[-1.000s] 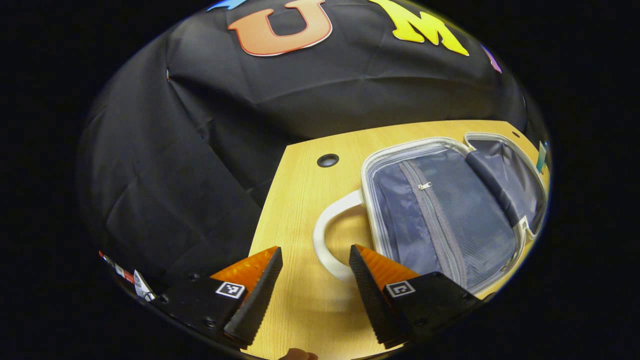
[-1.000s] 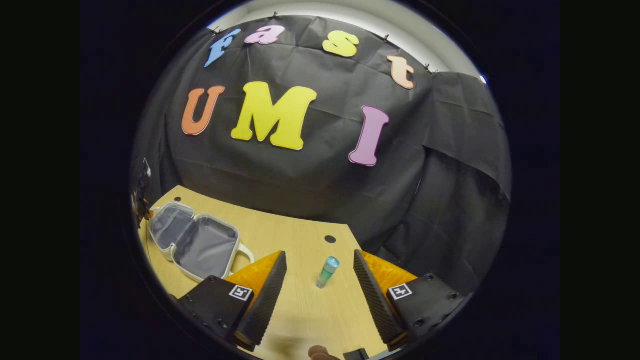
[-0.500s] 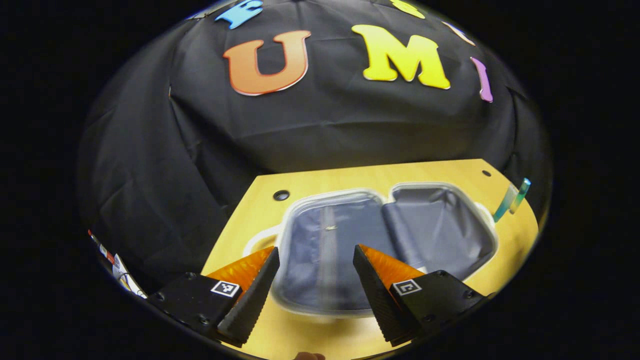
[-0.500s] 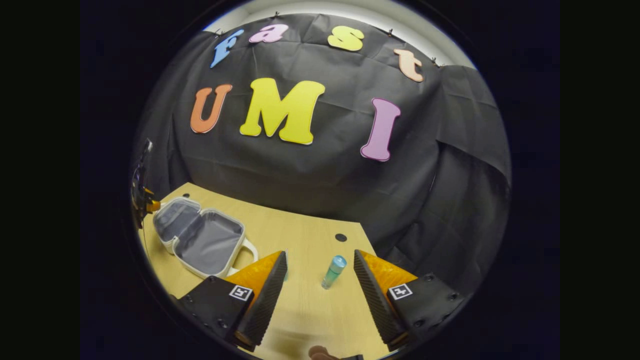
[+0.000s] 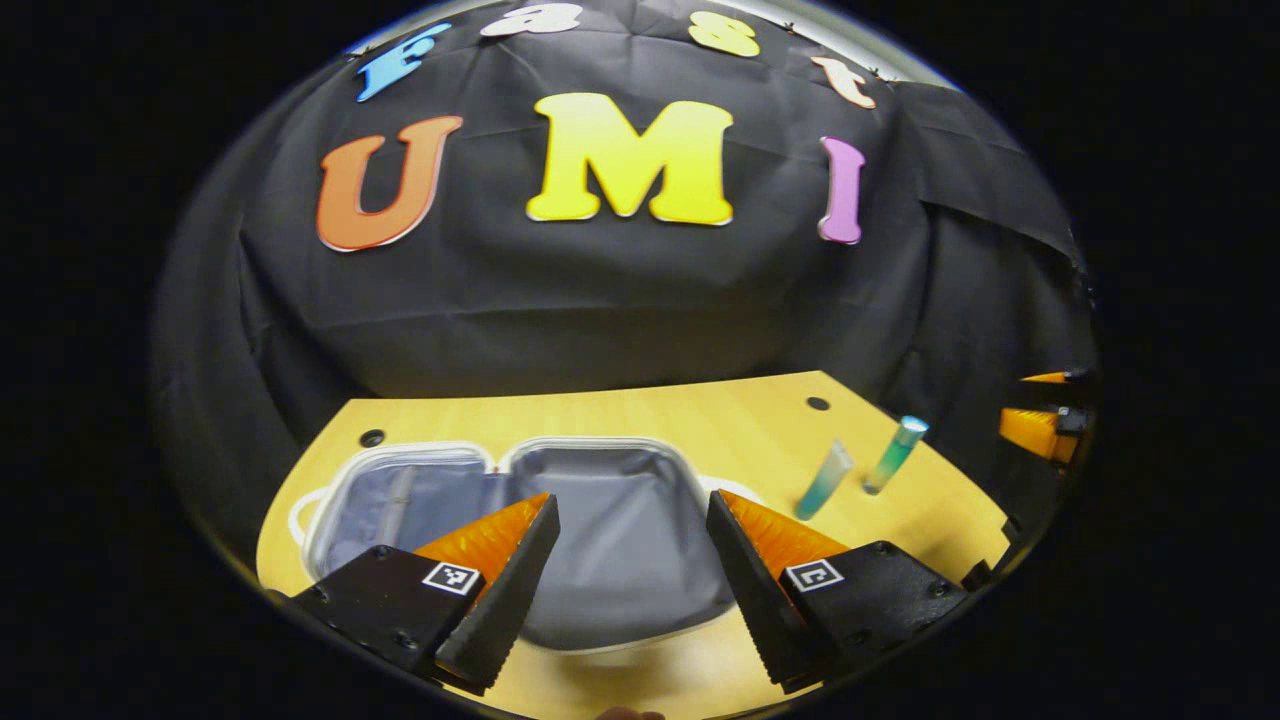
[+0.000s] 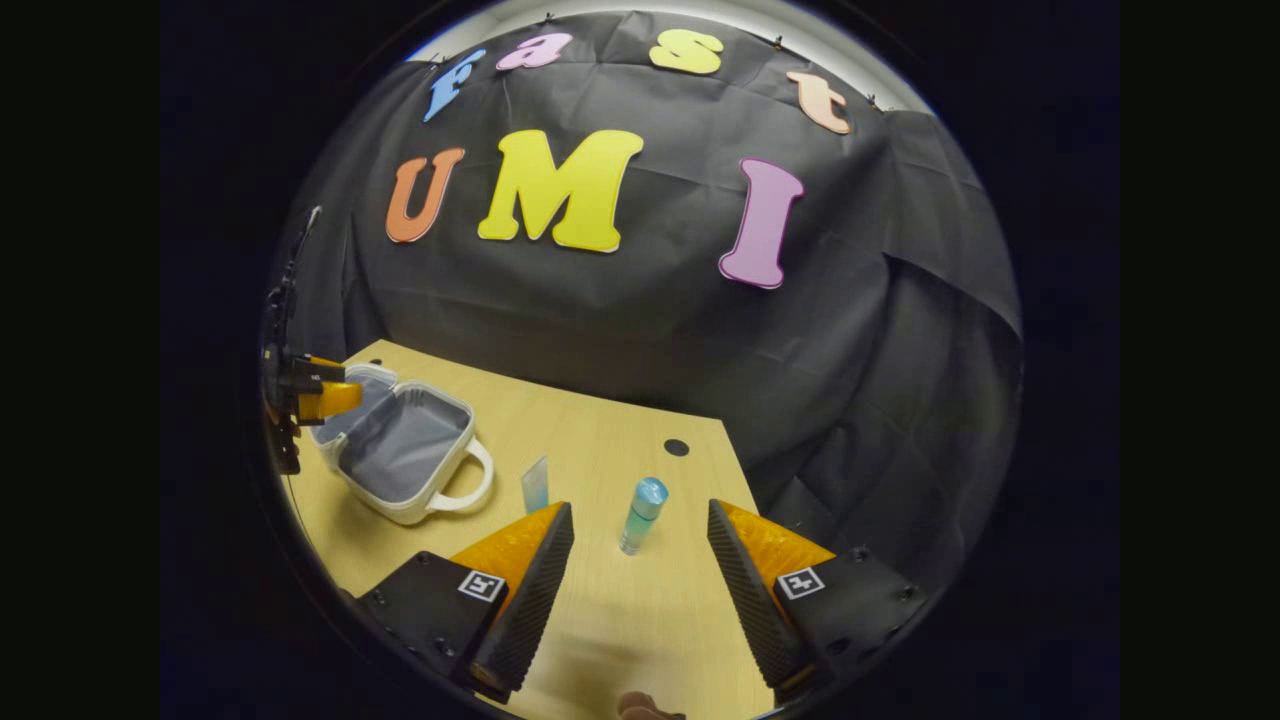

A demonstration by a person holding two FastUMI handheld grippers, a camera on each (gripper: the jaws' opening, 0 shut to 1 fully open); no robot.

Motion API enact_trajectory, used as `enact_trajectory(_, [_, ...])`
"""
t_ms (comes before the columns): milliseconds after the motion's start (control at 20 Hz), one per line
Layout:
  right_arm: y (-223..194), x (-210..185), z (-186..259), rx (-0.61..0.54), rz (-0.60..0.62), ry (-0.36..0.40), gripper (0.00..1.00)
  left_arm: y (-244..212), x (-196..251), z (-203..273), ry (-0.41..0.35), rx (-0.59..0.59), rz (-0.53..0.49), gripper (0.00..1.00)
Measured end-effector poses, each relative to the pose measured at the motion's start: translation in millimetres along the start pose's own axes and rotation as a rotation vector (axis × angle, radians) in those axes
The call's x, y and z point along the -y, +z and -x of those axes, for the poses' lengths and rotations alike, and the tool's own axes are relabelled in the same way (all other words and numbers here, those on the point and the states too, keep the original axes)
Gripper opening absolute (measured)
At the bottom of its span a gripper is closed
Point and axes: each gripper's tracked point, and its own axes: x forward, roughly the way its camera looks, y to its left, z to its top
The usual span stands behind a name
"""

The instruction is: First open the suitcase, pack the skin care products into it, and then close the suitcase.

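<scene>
1 suitcase point(image 5: 610, 545) is lying open on the table point(image 5: 720, 425); 2 skin care bottles point(image 5: 893, 455) are standing at 3 o'clock of it. Both left tongs point(image 5: 630, 570) and right tongs point(image 6: 632, 580) are gaping apart, empty.

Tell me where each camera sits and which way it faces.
Left gripper view: rides the left gripper, looking over its open fingers into the open suitcase.
Right gripper view: rides the right gripper, open, facing the capped bottle on the table.
Shared: suitcase, bottle, tube, each other's gripper.

black screwed mounts point(image 5: 385, 605) bearing square markers point(image 5: 454, 578)
</scene>
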Motion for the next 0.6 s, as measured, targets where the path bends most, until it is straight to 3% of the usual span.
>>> enact_trajectory(300, [-21.8, 35.8, -10.7, -0.051, 0.010, 0.002, 0.80, -8.4, 105.1, -32.0, -0.167, -0.010, -0.031, 0.95])
enact_trajectory(600, [-45.4, 70.0, -23.8, -0.113, 0.011, -0.002, 0.80, -53.9, 181.5, -86.7, -0.228, -0.074, -0.042, 0.95])
